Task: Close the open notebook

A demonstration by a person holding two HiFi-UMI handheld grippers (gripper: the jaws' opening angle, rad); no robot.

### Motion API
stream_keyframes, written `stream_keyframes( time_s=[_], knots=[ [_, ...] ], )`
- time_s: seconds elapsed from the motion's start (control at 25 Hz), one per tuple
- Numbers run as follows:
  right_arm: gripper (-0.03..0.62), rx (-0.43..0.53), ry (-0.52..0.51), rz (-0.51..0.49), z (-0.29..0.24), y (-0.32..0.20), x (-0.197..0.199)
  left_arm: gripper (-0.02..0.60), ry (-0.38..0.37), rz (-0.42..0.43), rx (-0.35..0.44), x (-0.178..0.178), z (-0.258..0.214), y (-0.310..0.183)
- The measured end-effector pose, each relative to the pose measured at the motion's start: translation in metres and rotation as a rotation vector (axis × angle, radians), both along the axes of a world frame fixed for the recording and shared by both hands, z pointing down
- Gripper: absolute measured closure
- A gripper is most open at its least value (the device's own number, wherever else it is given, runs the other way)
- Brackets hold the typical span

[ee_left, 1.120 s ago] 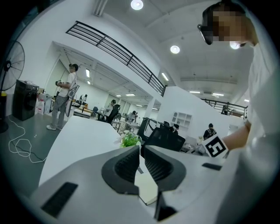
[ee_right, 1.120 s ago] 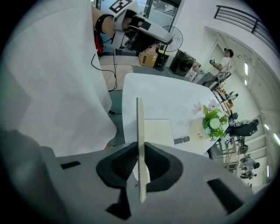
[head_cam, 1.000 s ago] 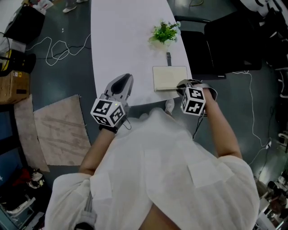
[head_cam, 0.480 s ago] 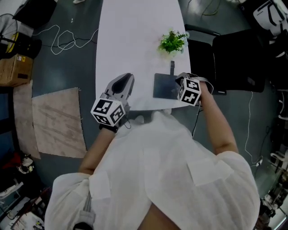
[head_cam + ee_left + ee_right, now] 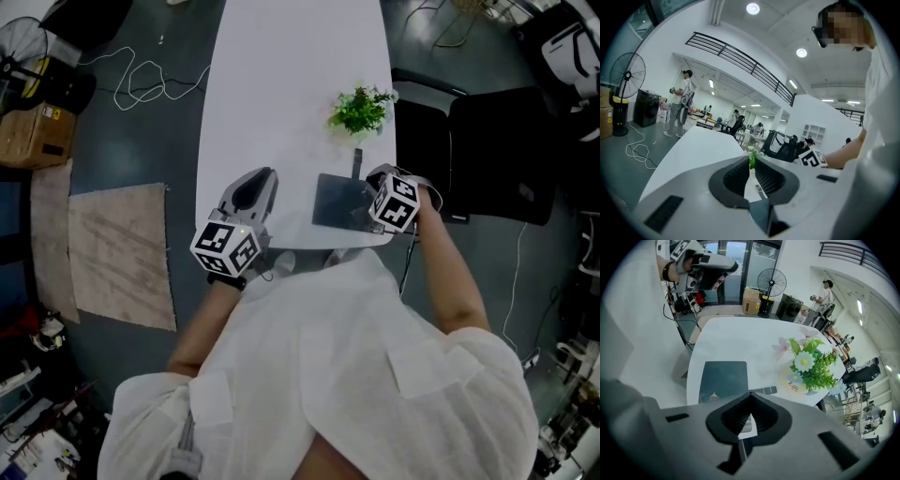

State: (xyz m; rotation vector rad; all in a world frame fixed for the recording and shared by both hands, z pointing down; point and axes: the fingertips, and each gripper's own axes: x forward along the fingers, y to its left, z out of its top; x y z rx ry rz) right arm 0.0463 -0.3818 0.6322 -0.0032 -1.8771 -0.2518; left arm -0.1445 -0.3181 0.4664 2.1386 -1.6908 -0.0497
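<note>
We find the notebook (image 5: 338,202) lying closed, dark cover up, on the white table (image 5: 281,84) near its near edge, with 1 potted plant (image 5: 360,110) just beyond it. The right gripper (image 5: 749,420) points steeply down at the notebook's right edge, jaws drawn together; a white printed slip shows in the slit, and we cannot tell whether it is pinched. The left gripper (image 5: 751,174) is well apart to the left over bare table, jaws narrowed to 1 thin slit, holding nothing.
</note>
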Motion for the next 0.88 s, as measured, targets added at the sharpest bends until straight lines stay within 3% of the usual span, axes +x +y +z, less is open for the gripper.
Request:
stream_keyframes(
  time_s=[0.16,0.4,0.68,0.88],
  knots=[
    [0.591,-0.021,-0.067,0.057,-0.007,-0.009,-0.001,0.548,-0.007,0.010,-0.004,0.007,-0.001,-0.008],
    [0.591,-0.046,-0.226,0.223,-0.023,-0.022,0.001,0.548,-0.019,0.017,-0.007,0.016,-0.002,-0.015],
    [0.591,-0.067,-0.628,0.582,-0.075,-0.050,0.016,0.548,-0.038,0.015,0.023,0.022,-0.011,-0.031],
    [0.591,-0.047,-0.879,0.765,-0.123,-0.061,0.044,0.549,-0.044,0.011,0.043,0.025,-0.018,-0.041]
  ],
)
